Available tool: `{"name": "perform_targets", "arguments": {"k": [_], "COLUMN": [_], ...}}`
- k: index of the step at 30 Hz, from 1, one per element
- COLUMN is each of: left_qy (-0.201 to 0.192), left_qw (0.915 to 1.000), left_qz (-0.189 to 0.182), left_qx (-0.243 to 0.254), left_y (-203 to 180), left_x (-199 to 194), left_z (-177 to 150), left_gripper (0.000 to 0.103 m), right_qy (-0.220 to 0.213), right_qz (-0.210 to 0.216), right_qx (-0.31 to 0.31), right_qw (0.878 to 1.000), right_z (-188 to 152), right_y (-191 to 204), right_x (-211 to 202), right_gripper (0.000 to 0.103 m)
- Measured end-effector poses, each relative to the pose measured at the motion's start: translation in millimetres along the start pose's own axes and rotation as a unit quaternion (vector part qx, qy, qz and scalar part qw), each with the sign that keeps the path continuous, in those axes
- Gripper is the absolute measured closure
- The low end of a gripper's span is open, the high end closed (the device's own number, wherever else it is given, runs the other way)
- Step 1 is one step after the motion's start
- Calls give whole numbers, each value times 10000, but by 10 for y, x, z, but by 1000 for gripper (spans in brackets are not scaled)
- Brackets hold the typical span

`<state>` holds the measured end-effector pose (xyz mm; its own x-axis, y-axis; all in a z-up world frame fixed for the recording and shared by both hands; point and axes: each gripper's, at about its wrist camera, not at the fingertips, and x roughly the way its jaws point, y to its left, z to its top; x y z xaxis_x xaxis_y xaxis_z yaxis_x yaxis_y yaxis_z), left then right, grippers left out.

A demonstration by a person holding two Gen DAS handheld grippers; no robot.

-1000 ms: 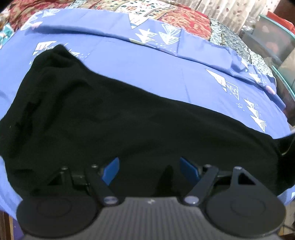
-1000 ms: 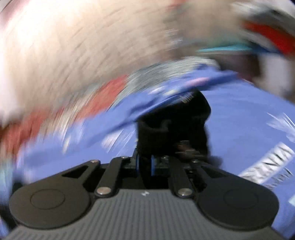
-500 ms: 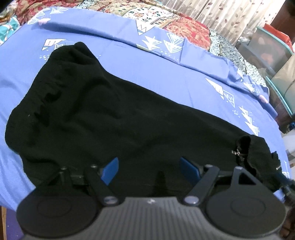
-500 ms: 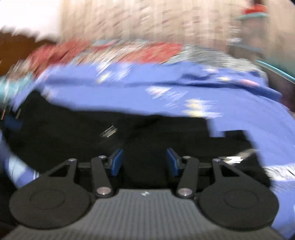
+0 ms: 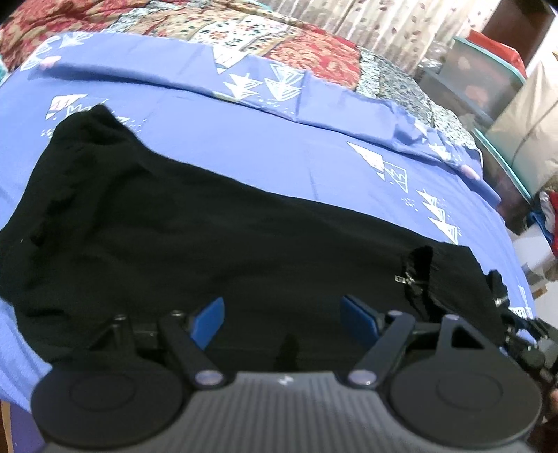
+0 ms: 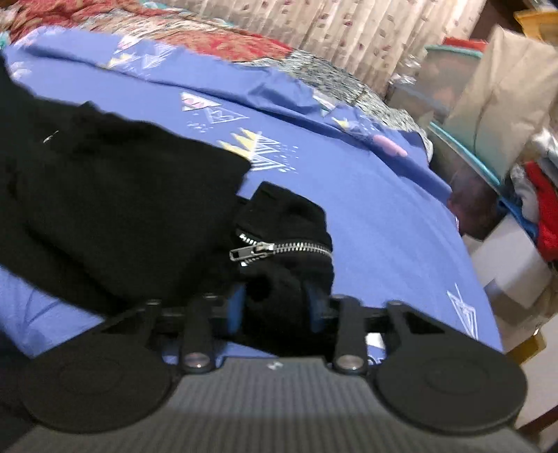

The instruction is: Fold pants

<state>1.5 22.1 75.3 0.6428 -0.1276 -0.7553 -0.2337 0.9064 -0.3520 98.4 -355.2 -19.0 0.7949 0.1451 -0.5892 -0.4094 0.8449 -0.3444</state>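
Note:
Black pants (image 5: 195,244) lie spread across the blue bedsheet (image 5: 279,156), waist end to the left and leg ends to the right. My left gripper (image 5: 284,319) hovers open over the near edge of the pants, nothing between its blue pads (image 5: 209,320). The right gripper (image 6: 275,306) sits low at the leg end. Its jaws are closing, and the bunched black cuff (image 6: 289,216) with a silver zipper (image 6: 279,249) fills the gap between its pads. The other leg (image 6: 122,181) lies flat to its left.
A patchwork quilt (image 5: 279,38) covers the far side of the bed, with curtains (image 6: 348,31) behind it. Storage bins (image 5: 488,73) and piled clothes (image 6: 540,209) stand beyond the bed's right edge. The sheet's right corner (image 6: 418,244) drops off to the floor.
The right gripper rolled level and sank to the bed, opened, then narrowed around the zippered cuff. The leg end came down onto the sheet at the right. The left gripper rose slightly.

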Motion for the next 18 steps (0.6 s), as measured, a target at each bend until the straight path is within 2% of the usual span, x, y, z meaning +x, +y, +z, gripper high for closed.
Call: {"name": "perform_targets", "arguments": {"k": [1, 2, 3, 4, 5, 6, 7, 9, 10, 11, 12, 13, 15, 17, 18], "left_qy": [2, 2, 5, 13, 32, 48, 67, 94, 107, 120, 129, 129, 100, 67, 48], "left_qw": [10000, 10000, 9999, 9999, 9999, 9998, 9998, 9996, 9996, 9995, 9995, 9995, 9995, 9994, 9994], "left_qz": [-14, -31, -55, -76, -105, -132, -174, -241, -265, -283, -293, -297, -286, -253, -223], "left_qx": [47, 79, 105, 113, 112, 102, 87, 60, 51, 40, 19, -11, -91, -208, -269], "left_y": [-29, -44, -62, -73, -82, -87, -89, -94, -91, -80, -70, -49, 11, 111, 165], "left_x": [-5, -9, -9, -6, 8, 17, 32, 57, 63, 65, 71, 66, 45, 19, 3], "left_z": [2, 0, 5, 4, 7, 7, 3, -11, -21, -31, -40, -47, -56, -58, -61], "left_gripper": [27, 27, 27, 27, 27, 27, 27, 27, 27, 27, 27, 27, 27, 27, 27], "right_qy": [-2, -100, -249, -356, -459, -588, -698, -894, -967, -1059, -1133, -1169, -1129, -831, -665], "right_qz": [8, 106, 222, 273, 355, 541, 730, 1122, 1315, 1522, 1737, 1924, 2242, 2502, 2561], "right_qx": [382, 923, 1622, 2284, 2952, 3609, 4001, 4567, 4696, 4712, 4592, 4343, 3650, 2916, 2592], "right_qw": [9993, 9956, 9862, 9725, 9537, 9292, 9109, 8780, 8677, 8623, 8638, 8722, 8965, 9195, 9289], "right_z": [24, 40, 45, 40, 38, 29, 37, 119, 198, 287, 405, 534, 748, 886, 894], "right_y": [-63, -218, -415, -600, -792, -964, -1066, -1169, -1171, -1110, -988, -816, -344, 206, 471], "right_x": [14, -5, -64, -111, -140, -194, -234, -303, -318, -343, -360, -369, -359, -255, -200], "right_gripper": [76, 85, 90, 90, 90, 90, 90, 90, 90, 90, 90, 90, 90, 88, 84]}}
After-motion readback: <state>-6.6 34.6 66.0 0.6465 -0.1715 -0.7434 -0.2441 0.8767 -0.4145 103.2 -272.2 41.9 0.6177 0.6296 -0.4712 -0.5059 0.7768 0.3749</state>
